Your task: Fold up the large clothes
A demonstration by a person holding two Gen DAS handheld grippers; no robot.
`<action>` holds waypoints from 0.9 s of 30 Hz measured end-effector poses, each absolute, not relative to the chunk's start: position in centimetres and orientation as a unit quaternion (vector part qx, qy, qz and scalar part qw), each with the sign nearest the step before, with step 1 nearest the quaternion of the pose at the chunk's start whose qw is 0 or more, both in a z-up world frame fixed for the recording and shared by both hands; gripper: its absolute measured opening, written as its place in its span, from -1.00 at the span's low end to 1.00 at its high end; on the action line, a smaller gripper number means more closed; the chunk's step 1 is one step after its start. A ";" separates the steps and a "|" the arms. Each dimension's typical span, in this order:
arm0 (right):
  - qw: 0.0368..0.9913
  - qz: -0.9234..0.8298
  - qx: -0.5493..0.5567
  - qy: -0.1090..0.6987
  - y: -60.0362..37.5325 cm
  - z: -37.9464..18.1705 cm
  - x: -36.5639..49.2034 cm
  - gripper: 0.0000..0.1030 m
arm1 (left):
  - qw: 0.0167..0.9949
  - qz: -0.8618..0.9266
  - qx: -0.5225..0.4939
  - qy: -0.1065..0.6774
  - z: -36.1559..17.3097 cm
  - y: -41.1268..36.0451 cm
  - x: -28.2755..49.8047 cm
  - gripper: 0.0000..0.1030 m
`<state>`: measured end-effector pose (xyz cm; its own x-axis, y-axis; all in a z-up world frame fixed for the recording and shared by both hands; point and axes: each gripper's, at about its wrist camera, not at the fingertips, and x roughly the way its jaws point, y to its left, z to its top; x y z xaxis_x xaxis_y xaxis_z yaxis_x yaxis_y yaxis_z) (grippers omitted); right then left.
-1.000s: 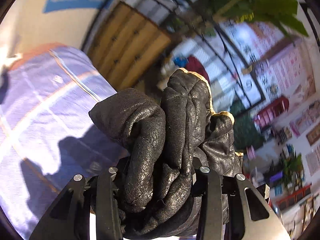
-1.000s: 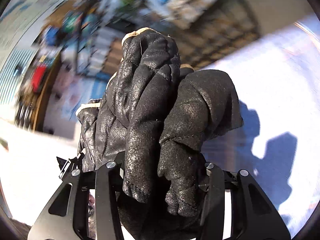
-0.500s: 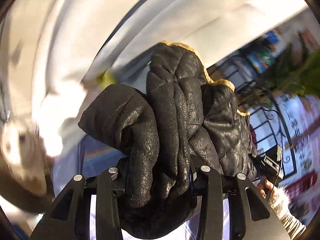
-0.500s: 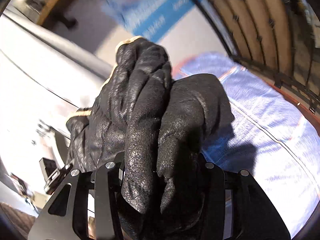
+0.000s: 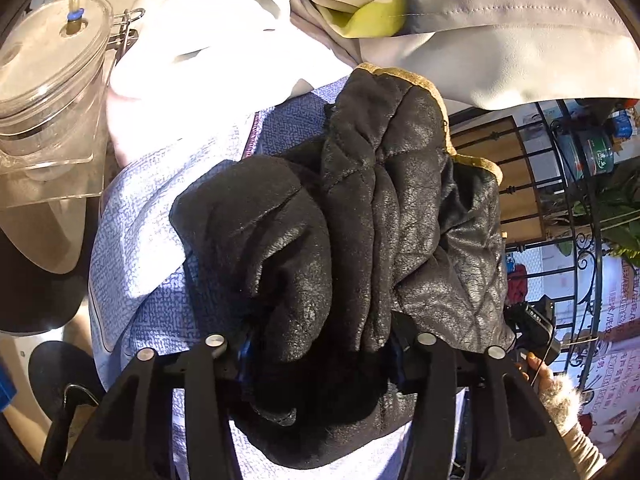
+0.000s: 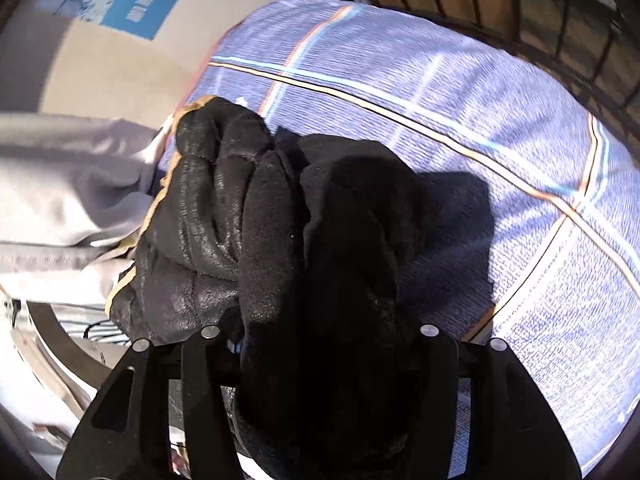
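Ahead of the left claw (image 5: 316, 344) we are seeing the bunched black jacket (image 5: 360, 216) filling the middle, pale cloth (image 5: 480, 36) crowding above, and a clear jar (image 5: 44, 68) standing left. Iron railing (image 5: 560, 184) is closing the right. The right claw (image 6: 316, 336) is facing open blue plaid cloth (image 6: 500, 128) beyond the jacket (image 6: 280, 240).

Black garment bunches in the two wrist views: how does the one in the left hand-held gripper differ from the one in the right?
The left hand-held gripper holds a sunlit bunch of the black garment, quilted stitching and tan trim plain to see. The right hand-held gripper holds a bunch mostly in shadow, its trim only at the left edge. Both are clamped tight over the blue checked cloth.
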<state>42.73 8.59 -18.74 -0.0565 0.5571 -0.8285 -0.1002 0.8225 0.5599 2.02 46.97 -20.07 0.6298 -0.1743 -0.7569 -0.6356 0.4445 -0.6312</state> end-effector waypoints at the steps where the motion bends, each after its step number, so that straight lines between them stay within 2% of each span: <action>1: 0.668 0.237 0.166 0.686 8.2 -18.9 42.5 0.27 | 0.747 0.158 -0.506 0.401 -20.2 46.8 1.8 0.12; 2: 0.668 0.226 0.169 0.689 8.0 -19.1 42.3 0.28 | 0.743 0.163 -0.510 0.401 -20.3 46.5 1.7 0.21; 3: 0.668 0.218 0.168 0.691 7.8 -19.0 42.1 0.38 | 0.739 0.169 -0.512 0.404 -20.4 46.5 1.9 0.32; 4: 0.673 0.210 0.161 0.691 7.9 -18.8 41.9 0.60 | 0.737 0.177 -0.507 0.411 -20.2 46.5 2.0 0.40; 5: 0.684 0.198 0.143 0.687 7.8 -18.2 41.7 0.64 | 0.740 0.184 -0.495 0.417 -19.3 46.4 2.0 0.44; 9: 0.739 0.184 0.113 0.638 6.2 -13.8 41.1 0.64 | 0.772 0.220 -0.400 0.443 -14.1 44.8 3.3 0.45; 11: 0.765 0.168 0.102 0.613 5.0 -11.1 40.4 0.64 | 0.795 0.248 -0.341 0.437 -10.5 44.0 3.1 0.56; 12: 0.772 0.184 0.107 0.599 4.7 -9.6 39.7 0.64 | 0.805 0.244 -0.329 0.429 -9.2 43.6 3.1 0.63; 16: 0.779 0.274 0.060 0.561 6.6 -5.6 35.8 0.64 | 0.841 0.182 -0.272 0.430 -5.7 40.0 5.3 0.67; 22: 0.747 0.334 -0.059 0.571 12.6 -8.5 30.1 0.64 | 0.828 0.157 -0.218 0.492 -9.4 35.8 8.9 0.67; 27: 0.733 0.273 -0.057 0.620 12.0 -13.2 31.1 0.64 | 0.816 0.156 -0.179 0.527 -13.4 34.8 9.5 0.68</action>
<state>31.13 12.02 -13.23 0.0820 0.3291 -0.9407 -0.4708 0.8447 0.2545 9.50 34.84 -13.39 0.3962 0.0654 -0.9158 -0.4422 0.8877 -0.1279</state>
